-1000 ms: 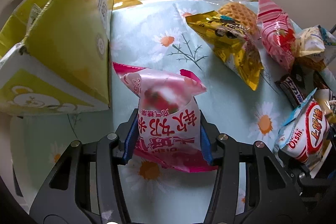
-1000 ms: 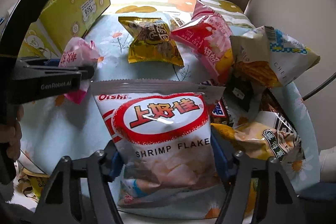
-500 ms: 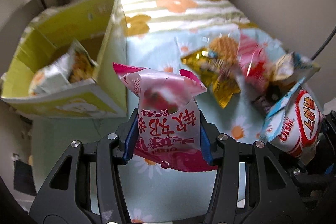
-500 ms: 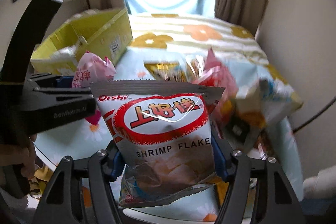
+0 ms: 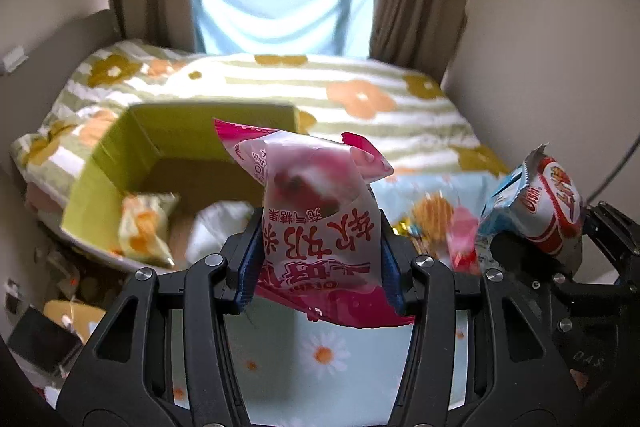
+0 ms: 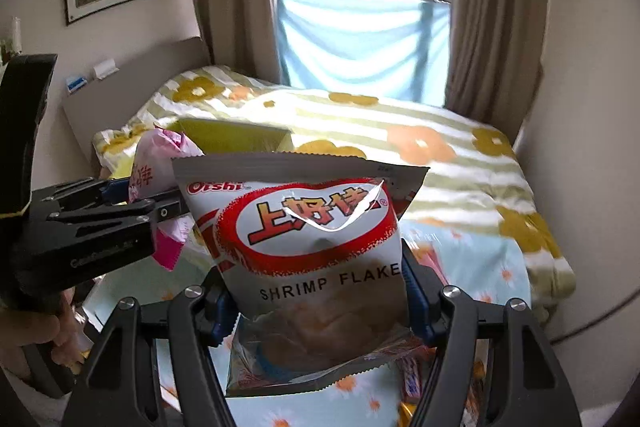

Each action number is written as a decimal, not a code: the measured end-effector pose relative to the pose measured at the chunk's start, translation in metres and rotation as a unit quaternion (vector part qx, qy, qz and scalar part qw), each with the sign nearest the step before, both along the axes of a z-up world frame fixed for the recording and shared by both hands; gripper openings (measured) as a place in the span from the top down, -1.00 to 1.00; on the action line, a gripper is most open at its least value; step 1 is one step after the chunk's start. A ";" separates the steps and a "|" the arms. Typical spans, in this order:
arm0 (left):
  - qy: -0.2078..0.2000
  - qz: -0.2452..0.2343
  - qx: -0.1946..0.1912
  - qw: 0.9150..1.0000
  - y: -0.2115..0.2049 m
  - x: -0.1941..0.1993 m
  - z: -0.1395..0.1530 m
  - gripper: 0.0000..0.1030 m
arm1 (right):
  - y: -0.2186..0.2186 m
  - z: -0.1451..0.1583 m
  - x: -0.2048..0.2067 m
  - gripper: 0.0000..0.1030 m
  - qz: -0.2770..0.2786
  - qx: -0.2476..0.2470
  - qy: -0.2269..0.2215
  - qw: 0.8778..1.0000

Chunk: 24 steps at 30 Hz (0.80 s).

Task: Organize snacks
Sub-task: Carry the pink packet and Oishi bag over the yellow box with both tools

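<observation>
My left gripper (image 5: 318,259) is shut on a pink snack bag (image 5: 316,223) and holds it up in the air, near the open yellow-green cardboard box (image 5: 120,155). The box holds a yellow-white snack bag (image 5: 142,231) and a white one (image 5: 212,227). My right gripper (image 6: 316,299) is shut on a white and red Oishi shrimp flake bag (image 6: 308,247), lifted above the table. The left gripper (image 6: 160,215) with the pink bag (image 6: 156,167) shows at the left of the right wrist view, and the box (image 6: 228,137) sits behind it.
More snack bags (image 5: 444,227) lie on the light blue daisy tablecloth (image 5: 320,351) to the right of the box. A bed with a flowered striped blanket (image 6: 440,147) lies behind, under a curtained window. A cable (image 6: 592,319) hangs at the right.
Both grippers have risen and tilted up with their bags. The left gripper has come closer to the box, whose inside now shows. The snack pile has dropped low in view.
</observation>
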State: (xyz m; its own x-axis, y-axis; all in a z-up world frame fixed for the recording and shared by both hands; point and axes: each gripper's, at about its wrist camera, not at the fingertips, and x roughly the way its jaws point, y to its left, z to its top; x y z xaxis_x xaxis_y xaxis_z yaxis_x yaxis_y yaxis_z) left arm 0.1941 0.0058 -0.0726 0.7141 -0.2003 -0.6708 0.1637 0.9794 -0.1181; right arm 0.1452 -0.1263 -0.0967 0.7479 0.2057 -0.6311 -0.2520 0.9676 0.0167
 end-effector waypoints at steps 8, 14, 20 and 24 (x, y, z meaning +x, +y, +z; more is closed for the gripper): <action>-0.003 0.015 0.002 1.000 0.080 0.069 0.019 0.10 | 0.075 0.020 0.069 -0.23 0.021 0.033 0.000 0.999; 0.026 0.021 0.004 0.999 0.145 0.127 0.006 0.10 | 0.135 0.012 0.121 -0.23 0.023 0.045 0.020 0.999; 0.076 0.010 0.013 0.997 0.186 0.172 -0.026 0.10 | 0.174 -0.006 0.155 -0.23 0.007 0.049 0.054 0.997; 0.116 0.000 0.013 0.993 0.197 0.192 -0.052 0.10 | 0.182 -0.018 0.170 -0.23 -0.007 0.055 0.080 0.995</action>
State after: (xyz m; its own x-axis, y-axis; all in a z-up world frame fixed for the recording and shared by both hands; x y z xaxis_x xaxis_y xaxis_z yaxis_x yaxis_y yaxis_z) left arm 0.3858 0.2033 -0.1247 0.5397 -0.1805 -0.8223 0.1355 0.9826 -0.1267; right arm 0.3155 0.0557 -0.1148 0.6422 0.2706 -0.7172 -0.2243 0.9610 0.1617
